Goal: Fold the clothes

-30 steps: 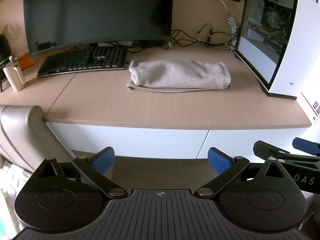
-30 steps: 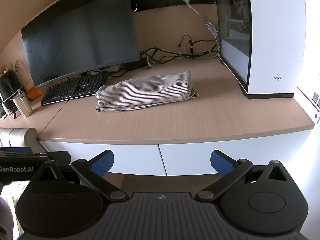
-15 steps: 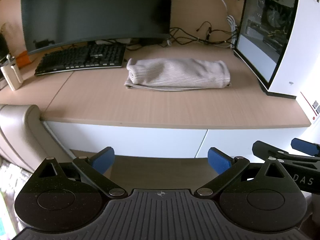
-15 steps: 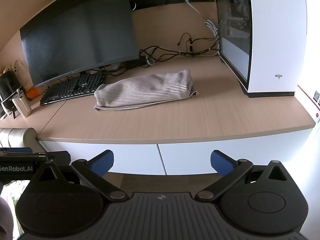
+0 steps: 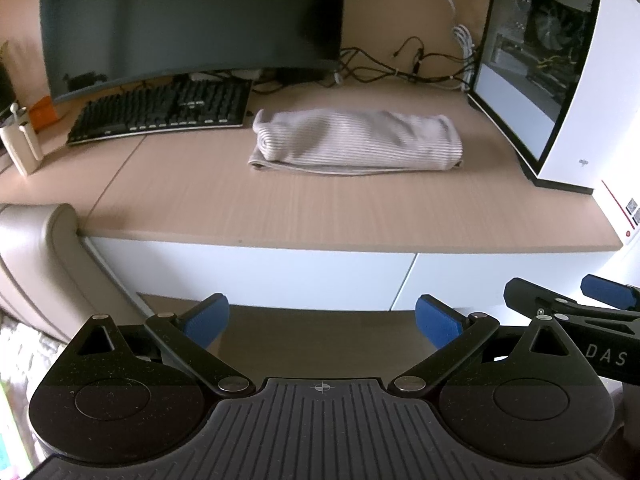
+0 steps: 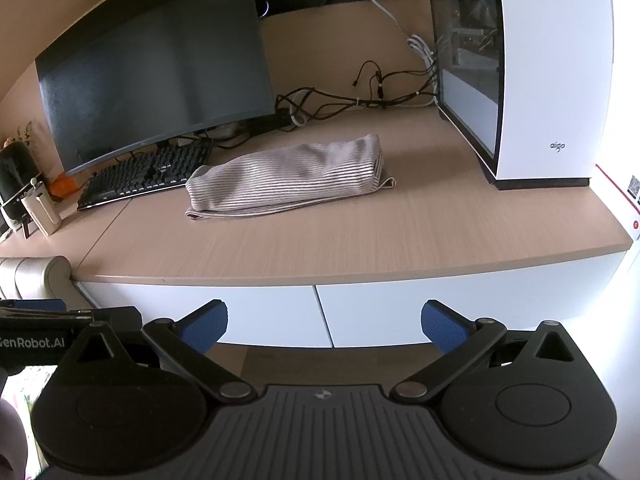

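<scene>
Since striped grey-white folded cloth bundle (image 5: 356, 142) looks soft, light, floppy, pinch its end hems; your left claw (image 5: 322, 320) and right claw (image 6: 324, 322) spread, empty.

The wooden desk (image 5: 320, 208) carries a folded striped garment (image 5: 356, 144) (rumpled), keyboard (image 5: 164, 112), monitor (image 5: 192, 20) — and a white PC case (image 5: 580, 80).

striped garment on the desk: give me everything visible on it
The striped garment is light beige cloth with fine dark stripes, apparently soft knit. It lies folded into a long, slightly puffy bundle, layered edges along its near side, flat on the wooden desk between the keyboard and the white PC case. Neither gripper touches it.
</scene>
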Tool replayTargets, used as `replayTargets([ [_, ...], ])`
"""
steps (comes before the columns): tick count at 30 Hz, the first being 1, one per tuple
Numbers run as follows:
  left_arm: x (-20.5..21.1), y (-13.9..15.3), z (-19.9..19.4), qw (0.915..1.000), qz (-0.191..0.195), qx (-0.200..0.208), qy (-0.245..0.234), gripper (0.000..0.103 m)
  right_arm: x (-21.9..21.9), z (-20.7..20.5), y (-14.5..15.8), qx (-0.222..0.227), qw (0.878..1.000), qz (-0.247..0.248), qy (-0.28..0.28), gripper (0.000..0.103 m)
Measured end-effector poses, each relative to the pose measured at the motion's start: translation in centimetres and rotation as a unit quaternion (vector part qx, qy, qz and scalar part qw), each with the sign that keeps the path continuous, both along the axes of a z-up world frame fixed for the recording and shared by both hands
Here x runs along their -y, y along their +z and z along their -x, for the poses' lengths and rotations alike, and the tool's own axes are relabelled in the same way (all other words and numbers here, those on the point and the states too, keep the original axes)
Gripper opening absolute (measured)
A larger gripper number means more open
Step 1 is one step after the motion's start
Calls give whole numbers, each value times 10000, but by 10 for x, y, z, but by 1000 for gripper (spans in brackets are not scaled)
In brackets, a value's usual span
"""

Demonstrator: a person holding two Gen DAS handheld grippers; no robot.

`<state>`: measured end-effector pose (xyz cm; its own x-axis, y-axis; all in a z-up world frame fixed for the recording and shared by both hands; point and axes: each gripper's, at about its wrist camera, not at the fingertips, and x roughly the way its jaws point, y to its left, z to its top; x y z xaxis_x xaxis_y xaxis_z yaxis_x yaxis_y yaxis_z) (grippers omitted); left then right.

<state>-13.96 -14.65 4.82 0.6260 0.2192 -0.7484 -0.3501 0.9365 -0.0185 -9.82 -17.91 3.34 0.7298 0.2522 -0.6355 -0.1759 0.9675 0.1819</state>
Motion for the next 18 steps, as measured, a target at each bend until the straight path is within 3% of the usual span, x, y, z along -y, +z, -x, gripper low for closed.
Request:
replayTargets([
  [18, -15, 0, -12, 9998, 167, 52, 27, 102, 4, -17, -1, -20, 9998, 211, -68, 103],
])
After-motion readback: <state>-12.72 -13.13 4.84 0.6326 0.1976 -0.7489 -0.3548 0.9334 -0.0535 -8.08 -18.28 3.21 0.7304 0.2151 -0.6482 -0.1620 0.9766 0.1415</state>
